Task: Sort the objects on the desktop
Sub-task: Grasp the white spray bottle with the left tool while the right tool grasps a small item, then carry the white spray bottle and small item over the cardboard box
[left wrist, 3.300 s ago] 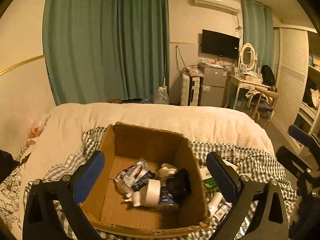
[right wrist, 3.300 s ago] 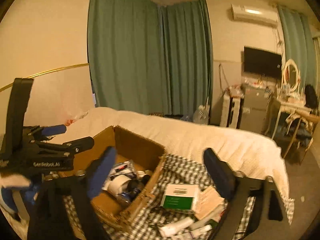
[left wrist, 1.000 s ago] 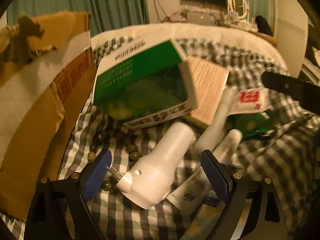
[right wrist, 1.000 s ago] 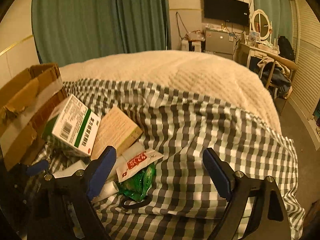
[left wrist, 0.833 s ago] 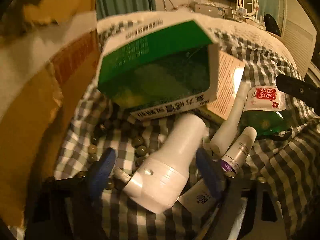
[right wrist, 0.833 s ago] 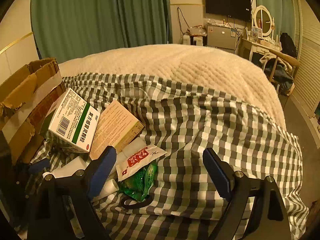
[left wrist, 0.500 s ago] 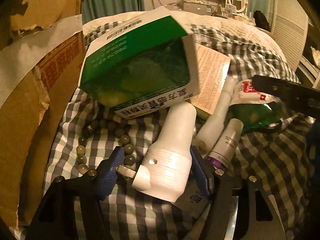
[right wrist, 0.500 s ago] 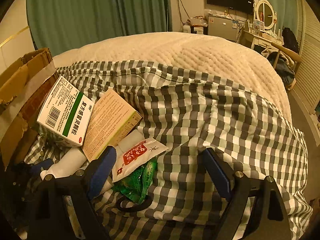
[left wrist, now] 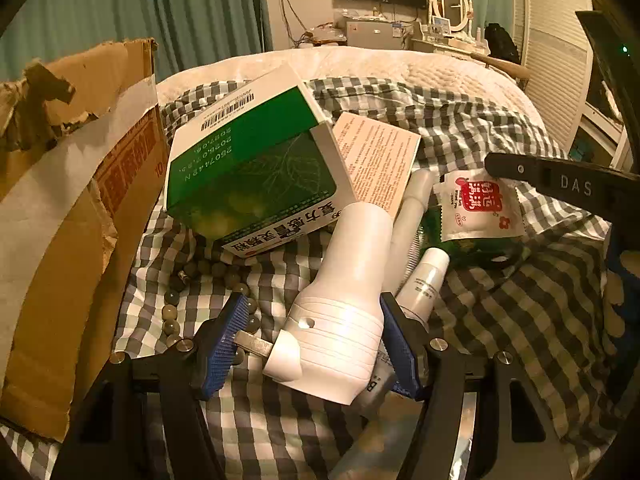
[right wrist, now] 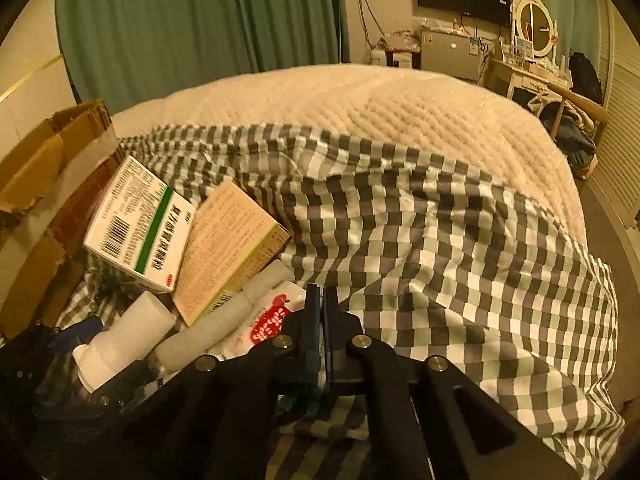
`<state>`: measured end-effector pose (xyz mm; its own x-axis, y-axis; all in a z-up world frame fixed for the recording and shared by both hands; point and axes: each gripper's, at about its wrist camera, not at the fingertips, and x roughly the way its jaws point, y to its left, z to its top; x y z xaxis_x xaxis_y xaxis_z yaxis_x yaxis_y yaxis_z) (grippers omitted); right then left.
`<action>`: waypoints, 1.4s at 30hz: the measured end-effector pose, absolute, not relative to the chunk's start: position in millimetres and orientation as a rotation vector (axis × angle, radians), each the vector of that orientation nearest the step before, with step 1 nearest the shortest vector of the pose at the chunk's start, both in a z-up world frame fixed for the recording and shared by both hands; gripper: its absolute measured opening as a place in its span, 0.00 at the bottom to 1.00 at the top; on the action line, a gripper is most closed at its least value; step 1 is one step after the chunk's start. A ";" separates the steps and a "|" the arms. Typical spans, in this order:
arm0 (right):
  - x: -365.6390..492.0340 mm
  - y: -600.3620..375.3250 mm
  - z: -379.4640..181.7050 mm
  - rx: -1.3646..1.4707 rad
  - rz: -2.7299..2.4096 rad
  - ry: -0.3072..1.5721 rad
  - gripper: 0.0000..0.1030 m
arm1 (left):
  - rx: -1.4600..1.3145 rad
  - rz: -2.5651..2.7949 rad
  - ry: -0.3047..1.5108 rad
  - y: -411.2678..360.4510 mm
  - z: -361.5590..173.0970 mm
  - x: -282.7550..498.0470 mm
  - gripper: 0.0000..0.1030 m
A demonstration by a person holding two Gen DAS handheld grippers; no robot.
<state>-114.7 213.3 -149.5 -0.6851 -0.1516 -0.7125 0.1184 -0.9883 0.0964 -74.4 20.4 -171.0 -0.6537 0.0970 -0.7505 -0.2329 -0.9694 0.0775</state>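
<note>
Left wrist view: my left gripper (left wrist: 314, 336) had closed in on the white plug-in device (left wrist: 340, 300). Right blue pad sat against its ribbed body, left pad (left wrist: 224, 340) against its metal prong, so I read that as a grasp. The device lay tilted on the checked cloth (left wrist: 520, 320), narrow end pointing up at the green-and-white medicine box (left wrist: 256, 168). That box leaned against the cardboard box (left wrist: 60, 200) at the cloth's left edge. The pink carton (left wrist: 380, 160) was tucked behind the green box, touching it. A string of dark beads (left wrist: 200, 284) lay on the cloth below the green box, just left of my left pad. A white tube (left wrist: 412, 216) and a smaller labelled tube (left wrist: 424, 280) ran along the device's right side, touching it. A red-and-white sachet (left wrist: 476, 204) lay over a green packet (left wrist: 472, 248) further right

Right wrist view: my right gripper (right wrist: 322, 300) had just snapped closed, the fingers together. Nothing visible between them; its tip was over the sachet's (right wrist: 268, 320) edge, contact unclear. Medicine box (right wrist: 140, 224) and pink carton (right wrist: 228, 248) sat at the cloth's left edge beside the cardboard box (right wrist: 52, 184). Device (right wrist: 124, 340) showed low left with my other gripper on it. Rest of the checked cloth (right wrist: 460, 248) ran right across the cream bedspread (right wrist: 380, 108)
</note>
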 end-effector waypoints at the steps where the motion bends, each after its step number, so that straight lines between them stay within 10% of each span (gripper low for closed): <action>1: -114.3 213.6 -147.2 1.160 -2.761 -0.061 0.00 | -1.201 2.690 0.247 20.5 -168.5 -72.5 0.65; 42: 30.2 200.2 -9.6 0.696 -2.896 -0.076 0.00 | -0.809 2.730 0.104 16.1 -29.6 10.3 0.65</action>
